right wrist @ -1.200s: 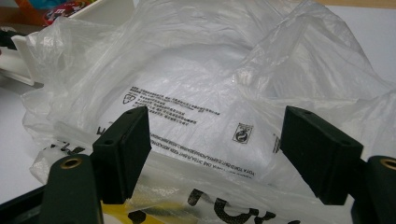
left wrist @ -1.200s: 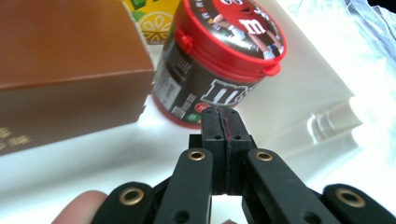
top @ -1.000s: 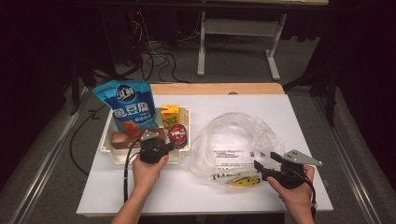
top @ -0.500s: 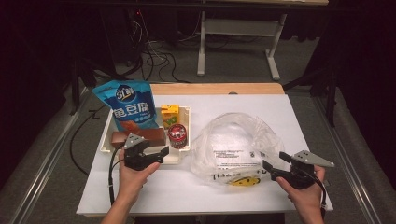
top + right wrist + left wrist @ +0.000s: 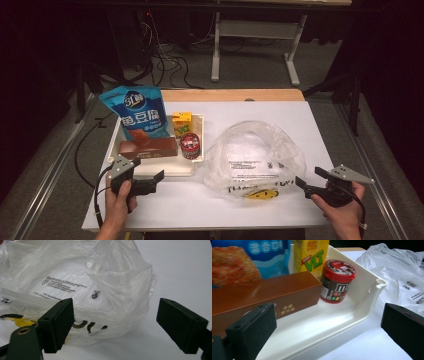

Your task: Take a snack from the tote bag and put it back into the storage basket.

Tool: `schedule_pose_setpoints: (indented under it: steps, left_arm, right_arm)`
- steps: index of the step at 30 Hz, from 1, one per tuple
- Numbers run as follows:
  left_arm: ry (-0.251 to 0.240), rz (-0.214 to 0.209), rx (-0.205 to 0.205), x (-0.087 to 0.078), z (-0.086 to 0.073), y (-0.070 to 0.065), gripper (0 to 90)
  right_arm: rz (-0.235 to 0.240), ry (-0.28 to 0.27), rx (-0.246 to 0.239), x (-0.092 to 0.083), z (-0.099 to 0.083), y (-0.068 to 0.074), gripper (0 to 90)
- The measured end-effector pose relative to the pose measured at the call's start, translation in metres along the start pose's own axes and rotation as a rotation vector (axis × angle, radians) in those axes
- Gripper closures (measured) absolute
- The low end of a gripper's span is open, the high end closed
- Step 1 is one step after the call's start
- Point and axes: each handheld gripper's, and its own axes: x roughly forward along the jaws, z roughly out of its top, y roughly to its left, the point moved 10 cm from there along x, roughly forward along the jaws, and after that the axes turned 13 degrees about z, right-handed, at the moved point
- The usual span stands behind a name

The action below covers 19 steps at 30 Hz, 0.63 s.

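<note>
A white tray (image 5: 165, 168) holds a blue snack bag (image 5: 137, 114), a yellow drink carton (image 5: 181, 123), a brown box (image 5: 148, 148) and a red-lidded candy jar (image 5: 190, 144). My left gripper (image 5: 156, 179) sits just in front of the tray's near edge. Its jaws have just been opening and stand wide with nothing between them. In the left gripper view the brown box (image 5: 264, 293) and jar (image 5: 337, 281) lie beyond the pads. A crumpled clear plastic bag (image 5: 252, 155) lies right of the tray. My right gripper (image 5: 309, 178), jaws also just opened wider, is empty beside the bag's right edge (image 5: 117, 287).
The white table top (image 5: 200, 205) extends in front of the tray and bag. A wooden strip (image 5: 230, 95) runs along its far edge. Beyond it are cables (image 5: 165, 60) and a desk frame (image 5: 255, 40) on the floor.
The left gripper has drawn back from over the tray toward the near left and its jaws have opened. The right gripper has pulled to the right, off the bag's edge.
</note>
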Motion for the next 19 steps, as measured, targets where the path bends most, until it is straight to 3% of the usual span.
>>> schedule_pose_setpoints:
  steps: [8,15,19]
  left_arm:
    - [0.01,0.042,-0.024,-0.015,-0.013,0.022,2.0]
    - [-0.003,0.055,-0.004,-0.022,-0.013,0.021,2.6]
    - [0.002,0.073,-0.014,-0.021,-0.013,0.025,3.8]
  right_arm:
    - [-0.029,-0.035,-0.009,-0.012,-0.004,-0.017,12.1]
    - [-0.052,-0.063,0.024,-0.024,-0.006,-0.026,10.9]
    - [-0.064,-0.061,0.035,-0.023,-0.007,-0.029,11.0]
